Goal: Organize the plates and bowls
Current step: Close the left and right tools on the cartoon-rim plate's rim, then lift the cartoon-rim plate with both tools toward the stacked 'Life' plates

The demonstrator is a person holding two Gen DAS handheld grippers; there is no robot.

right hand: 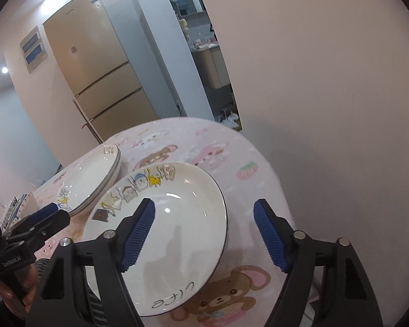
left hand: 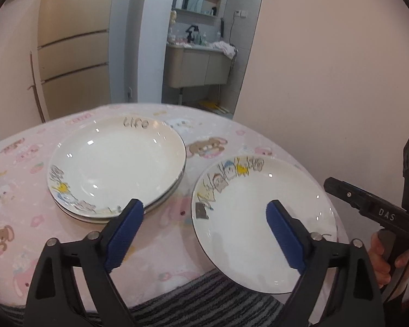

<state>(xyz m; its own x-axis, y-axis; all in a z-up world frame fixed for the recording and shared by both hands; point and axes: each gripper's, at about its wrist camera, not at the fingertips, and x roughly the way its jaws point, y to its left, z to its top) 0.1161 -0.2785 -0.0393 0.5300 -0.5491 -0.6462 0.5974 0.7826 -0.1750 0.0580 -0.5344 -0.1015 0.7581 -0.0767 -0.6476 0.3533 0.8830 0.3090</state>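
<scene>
Round table covered by a pink cartoon-print tablecloth (left hand: 161, 234), bears and strawberries in the pattern. Behind it: a tall beige three-door refrigerator (right hand: 95, 62) and a doorway into a washroom with a beige vanity cabinet (left hand: 199, 66). A plain pale wall (left hand: 327, 68) runs just beside the table's right edge. A grey striped fabric (left hand: 204, 297) shows at the table's near edge.

Stack of white glazed plates with dark rims (left hand: 117, 163) sits on the left part of the table; at least two rims visible, exact count not resolvable. Top plate bears the word "Life" and cartoon figures. A single white glazed plate with cartoon figures on its rim (right hand: 166, 223) lies flat to the right, just beside the stack, a narrow strip of cloth between them. Its near edge overhangs the table edge in the left wrist view.

Left gripper (left hand: 204, 234), black frame with blue ribbed pads: jaws wide apart, holding nothing, above the gap between stack and single plate. Whether its right pad touches the single plate cannot be told.

Right gripper (right hand: 204, 234), same build: jaws wide apart, nothing held. Left pad above the single plate's interior, right pad outside its right rim, so the rim lies between the pads; contact cannot be told.
</scene>
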